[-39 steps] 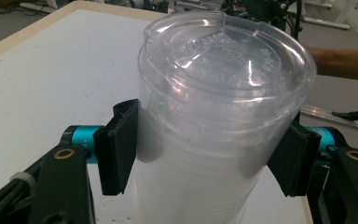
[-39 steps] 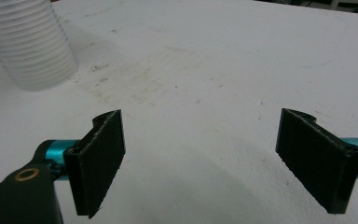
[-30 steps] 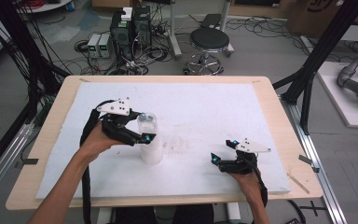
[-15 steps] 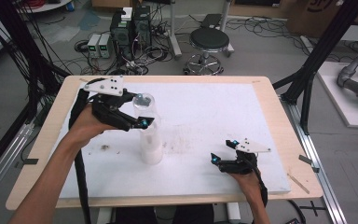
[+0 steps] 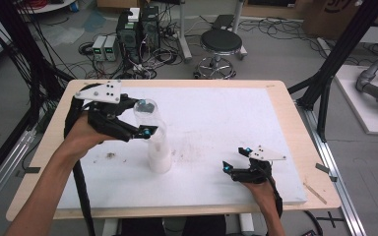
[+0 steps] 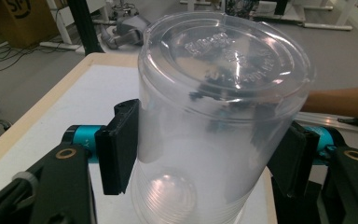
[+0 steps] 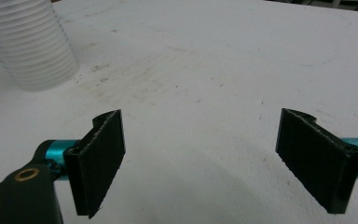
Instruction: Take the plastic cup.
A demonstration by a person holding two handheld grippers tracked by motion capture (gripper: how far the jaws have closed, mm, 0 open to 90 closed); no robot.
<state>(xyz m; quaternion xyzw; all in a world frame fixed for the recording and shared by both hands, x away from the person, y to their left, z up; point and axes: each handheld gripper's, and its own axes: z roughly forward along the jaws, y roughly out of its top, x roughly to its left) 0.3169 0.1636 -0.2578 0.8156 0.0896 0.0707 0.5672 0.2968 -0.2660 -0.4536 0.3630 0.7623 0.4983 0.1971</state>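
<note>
We see a white-topped table (image 5: 226, 113) from above, with a person's forearms coming in from six o'clock. The left tongs (image 5: 145, 131) are clamped on the top clear plastic cup (image 6: 219, 107), upside down, with one black pad pressed to each side of its wall. That cup sits raised and tilted above the stack of cups (image 5: 159, 156), which stands on the table left of centre. The lower part of the held cup appears partly sleeved over the stack, though we cannot tell if it has come free. The right tongs (image 5: 236, 157) rest wide apart and empty on the table at about four o'clock, well away from the stack. We judge the step to be peeling one cup off the stack. Next, we would lift the cup straight up to clear it, perhaps steadying the stack with the right tongs.
</note>
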